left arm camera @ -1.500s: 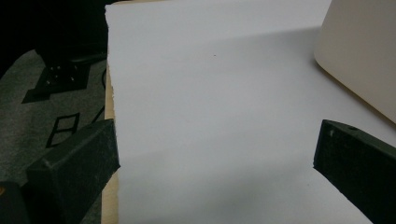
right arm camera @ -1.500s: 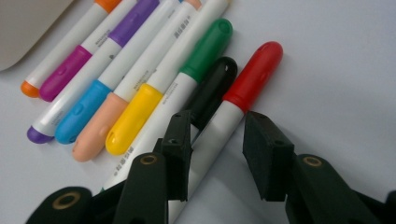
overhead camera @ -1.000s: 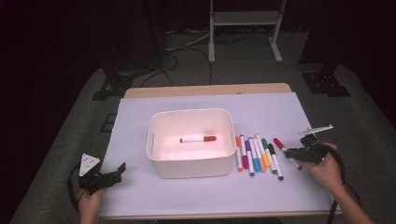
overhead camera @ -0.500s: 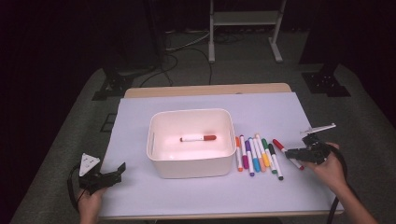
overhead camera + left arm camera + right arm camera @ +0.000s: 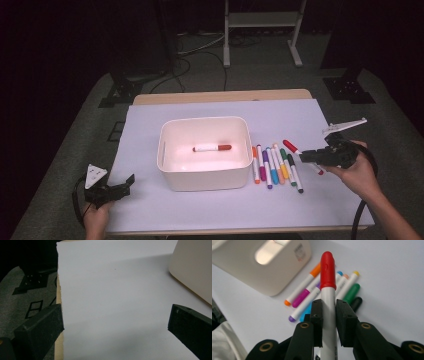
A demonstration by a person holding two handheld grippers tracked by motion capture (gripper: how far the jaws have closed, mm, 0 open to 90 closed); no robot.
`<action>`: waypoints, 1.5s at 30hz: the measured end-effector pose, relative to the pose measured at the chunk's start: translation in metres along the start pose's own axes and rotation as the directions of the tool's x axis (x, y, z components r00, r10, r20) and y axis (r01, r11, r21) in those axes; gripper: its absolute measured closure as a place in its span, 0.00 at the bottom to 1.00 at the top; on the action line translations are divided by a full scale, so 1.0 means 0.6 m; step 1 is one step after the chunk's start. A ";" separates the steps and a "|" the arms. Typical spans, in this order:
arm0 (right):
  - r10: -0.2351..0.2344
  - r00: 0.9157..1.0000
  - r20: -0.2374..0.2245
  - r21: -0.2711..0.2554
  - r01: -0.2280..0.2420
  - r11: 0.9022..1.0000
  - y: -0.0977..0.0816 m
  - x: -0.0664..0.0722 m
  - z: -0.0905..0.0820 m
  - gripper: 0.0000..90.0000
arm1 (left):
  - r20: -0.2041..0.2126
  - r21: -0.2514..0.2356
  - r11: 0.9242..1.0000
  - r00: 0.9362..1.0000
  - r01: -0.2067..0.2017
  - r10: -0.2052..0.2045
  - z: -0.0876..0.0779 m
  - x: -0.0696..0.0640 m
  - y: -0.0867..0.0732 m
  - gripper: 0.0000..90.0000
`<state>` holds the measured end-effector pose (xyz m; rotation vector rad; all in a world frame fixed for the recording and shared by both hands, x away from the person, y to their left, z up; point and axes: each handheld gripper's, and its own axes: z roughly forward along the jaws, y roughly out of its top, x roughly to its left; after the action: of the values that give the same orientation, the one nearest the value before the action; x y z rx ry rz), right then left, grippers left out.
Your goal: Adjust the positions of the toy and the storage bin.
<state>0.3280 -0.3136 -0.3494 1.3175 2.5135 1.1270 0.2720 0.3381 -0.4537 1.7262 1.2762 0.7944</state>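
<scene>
Red-capped white marker (image 5: 328,290) pinched between closed jaws of right gripper (image 5: 328,315), at centre of right gripper view, lifted clear of white paper sheet (image 5: 200,205). One marker with red cap (image 5: 212,148) already in cream plastic bin (image 5: 205,172) mid-frame; seven coloured markers (image 5: 272,167) probably left beside. Left gripper (image 5: 122,186), lower left, open and empty.

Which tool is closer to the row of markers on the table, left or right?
Right. The right tool sits just beside the markers, gripping a red marker; the left tool is across the white bin.
</scene>
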 end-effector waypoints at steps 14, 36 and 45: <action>-0.125 0.987 -0.104 -0.042 0.122 0.992 0.091 0.079 -0.028 0.84 | 0.002 -0.001 1.000 1.000 0.002 -0.002 0.000 0.000 0.000 0.00; -0.314 0.926 -0.208 -0.033 0.314 0.949 0.196 0.206 0.014 0.84 | 0.008 0.003 1.000 1.000 0.003 -0.003 0.000 0.001 0.000 0.00; -0.350 0.904 -0.245 -0.028 0.354 0.935 0.217 0.238 0.032 0.84 | 0.009 0.002 1.000 1.000 0.006 -0.006 0.000 0.001 0.000 0.00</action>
<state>0.3342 -0.1508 -0.2443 0.7113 2.7854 1.2479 0.2725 0.3386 -0.4536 1.7251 1.2757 0.7816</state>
